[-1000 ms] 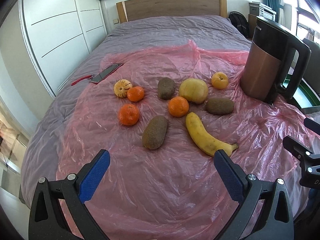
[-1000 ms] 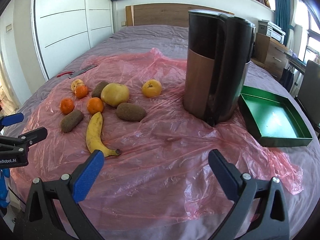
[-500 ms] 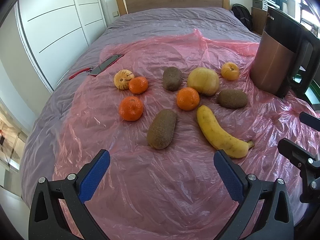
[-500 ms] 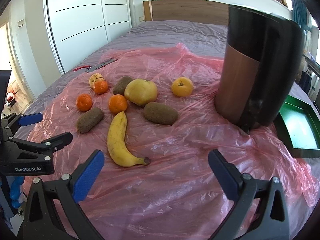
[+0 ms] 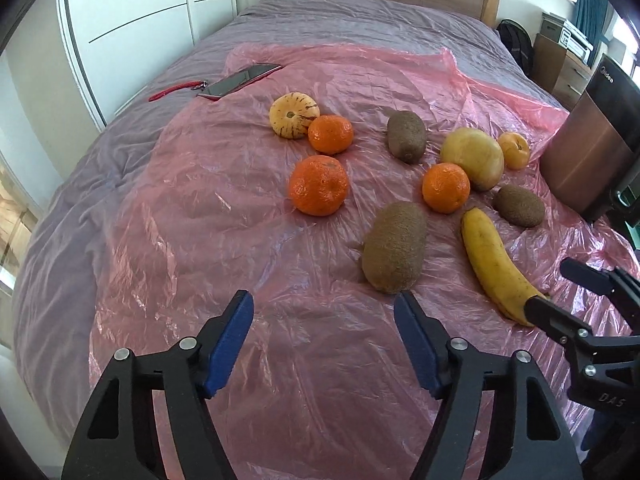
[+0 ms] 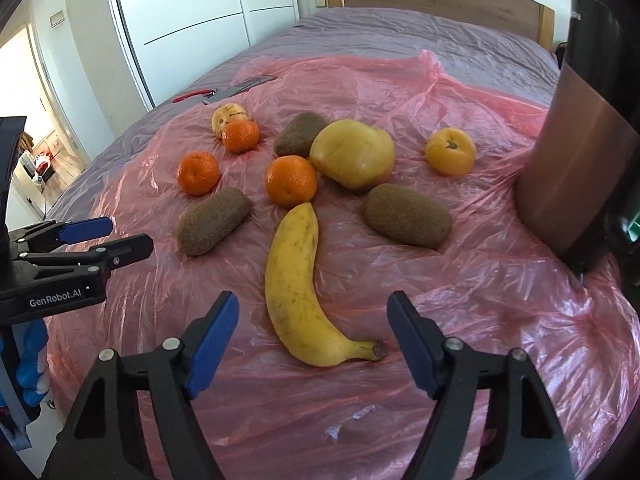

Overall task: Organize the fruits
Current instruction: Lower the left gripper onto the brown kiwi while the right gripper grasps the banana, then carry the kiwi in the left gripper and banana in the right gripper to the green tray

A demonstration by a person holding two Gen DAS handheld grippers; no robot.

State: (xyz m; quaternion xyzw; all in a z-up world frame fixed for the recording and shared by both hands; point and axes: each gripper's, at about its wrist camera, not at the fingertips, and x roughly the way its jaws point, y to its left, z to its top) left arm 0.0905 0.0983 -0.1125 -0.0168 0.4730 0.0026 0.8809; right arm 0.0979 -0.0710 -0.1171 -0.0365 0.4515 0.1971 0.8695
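Right, nearest in, the left gripper [image 5: 323, 310] has just been narrowing its jaws, yet they stand apart over bare pink plastic sheet [image 5: 200, 208] with nothing between them. The nearest kiwi [image 5: 394, 247] lies just beyond its right finger, at about one o'clock. The right gripper [image 6: 312, 316] is spread wide too, not pressing on anything, and the banana [image 6: 298, 284] lies in the gap ahead of its blue pads [image 6: 212, 338], stem end nearest. Past the banana's far tip sits a tangerine [image 6: 291, 180], touching or nearly so. At two o'clock there's a second kiwi [image 6: 408, 216], at ten o'clock the first one again. Further back sits the big yellow fruit [image 6: 354, 154], two more tangerines and a striped melon [image 5: 294, 115]. The tall copper kettle [image 6: 576, 168] stands at three o'clock.
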